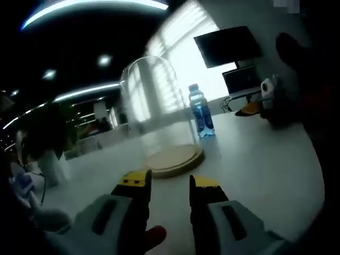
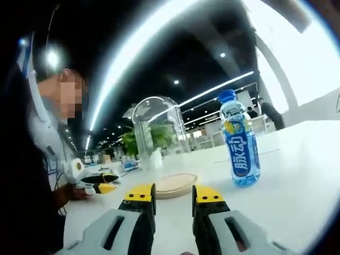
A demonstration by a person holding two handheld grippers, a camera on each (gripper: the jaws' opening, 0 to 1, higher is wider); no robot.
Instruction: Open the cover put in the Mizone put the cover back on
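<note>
In the left gripper view the left gripper point(image 1: 170, 183), grey with yellow-tipped black jaws, holds nothing, its jaws apart above the white table point(image 1: 265, 170). Just beyond it lies the round pale wooden base point(image 1: 174, 158), and the clear glass dome cover point(image 1: 154, 101) stands over it, though the blur hides whether its rim rests on the wood. The blue-capped Mizone bottle point(image 1: 201, 111), clear plastic with a blue label, stands upright on the table beside the base. In the right gripper view the right gripper point(image 2: 173, 199) likewise has its jaws parted and empty, facing the base point(image 2: 175, 184), the dome point(image 2: 155, 130) and the bottle point(image 2: 240, 139); a seated person point(image 2: 37, 149) is cut off at the left.
</note>
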